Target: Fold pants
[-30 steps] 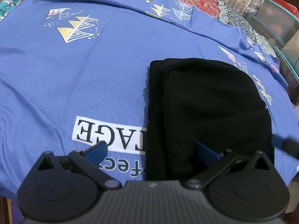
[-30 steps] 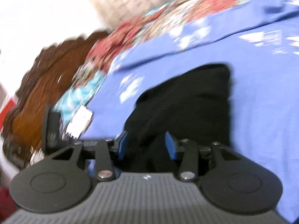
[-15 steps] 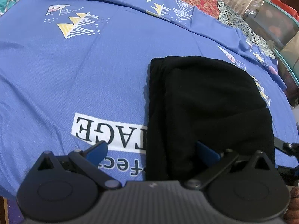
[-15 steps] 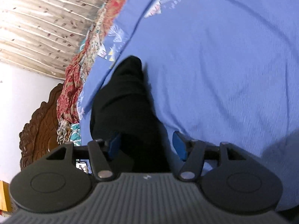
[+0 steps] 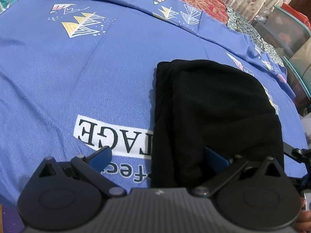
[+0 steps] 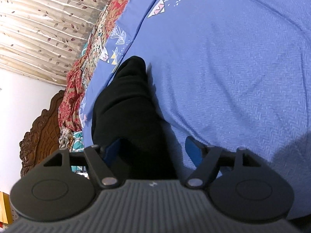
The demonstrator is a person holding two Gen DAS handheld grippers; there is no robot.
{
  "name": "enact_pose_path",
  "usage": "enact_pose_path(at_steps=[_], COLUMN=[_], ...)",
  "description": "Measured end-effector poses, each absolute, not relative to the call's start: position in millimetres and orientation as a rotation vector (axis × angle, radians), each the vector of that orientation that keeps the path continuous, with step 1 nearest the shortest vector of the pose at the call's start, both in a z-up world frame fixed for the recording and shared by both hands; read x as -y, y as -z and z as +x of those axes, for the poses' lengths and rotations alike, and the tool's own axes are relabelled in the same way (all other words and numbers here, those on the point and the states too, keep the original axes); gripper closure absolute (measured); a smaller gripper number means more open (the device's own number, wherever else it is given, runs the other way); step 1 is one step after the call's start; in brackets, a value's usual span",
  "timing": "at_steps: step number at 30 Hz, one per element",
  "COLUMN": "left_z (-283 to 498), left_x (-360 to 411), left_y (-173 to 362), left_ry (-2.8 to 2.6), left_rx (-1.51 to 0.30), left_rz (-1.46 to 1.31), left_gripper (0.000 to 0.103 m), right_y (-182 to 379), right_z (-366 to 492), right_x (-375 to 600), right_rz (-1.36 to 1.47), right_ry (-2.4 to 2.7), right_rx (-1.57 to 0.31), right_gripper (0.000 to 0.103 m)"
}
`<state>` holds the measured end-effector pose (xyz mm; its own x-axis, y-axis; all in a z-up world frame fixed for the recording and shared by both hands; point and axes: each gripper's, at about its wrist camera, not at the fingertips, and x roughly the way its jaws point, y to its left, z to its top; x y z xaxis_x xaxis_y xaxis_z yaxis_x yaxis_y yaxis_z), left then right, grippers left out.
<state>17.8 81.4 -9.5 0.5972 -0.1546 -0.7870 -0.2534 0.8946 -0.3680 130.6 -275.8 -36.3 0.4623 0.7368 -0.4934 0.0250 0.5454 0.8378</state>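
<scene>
Black pants (image 5: 213, 112) lie folded into a compact stack on the blue bedsheet (image 5: 77, 77). In the left wrist view my left gripper (image 5: 158, 158) is open wide at the stack's near edge: one fingertip is over the sheet, the other over the black cloth. My right gripper (image 6: 153, 151) straddles the near end of the pants (image 6: 126, 106). Its jaws are opening, with cloth between them; one pad is at the fabric's edge and the other stands apart over the sheet. Part of the right gripper (image 5: 297, 153) shows at the left view's right edge.
A white printed label with black letters (image 5: 108, 134) is on the sheet beside the pants. A red patterned quilt (image 6: 77, 77), a carved wooden headboard (image 6: 38, 132) and curtains (image 6: 38, 19) border the bed. Plastic storage boxes (image 5: 287, 25) stand past the far right edge.
The right gripper rolled, came down to the pants' end and spread its jaws wider. It now shows at the right edge of the left view. The left gripper stayed put.
</scene>
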Motion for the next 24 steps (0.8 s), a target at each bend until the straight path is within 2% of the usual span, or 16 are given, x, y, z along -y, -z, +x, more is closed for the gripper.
enact_pose_path(at_steps=[24], left_z=[20.2], left_x=[-81.2], left_y=[10.3], left_ry=[-0.054], left_rx=[-0.949], left_rz=[-0.471], left_gripper=[0.000], right_y=[34.6], right_z=[131.9], right_x=[272.8], right_rz=[0.888], right_ry=[-0.545], right_rx=[-1.006], right_gripper=[0.016])
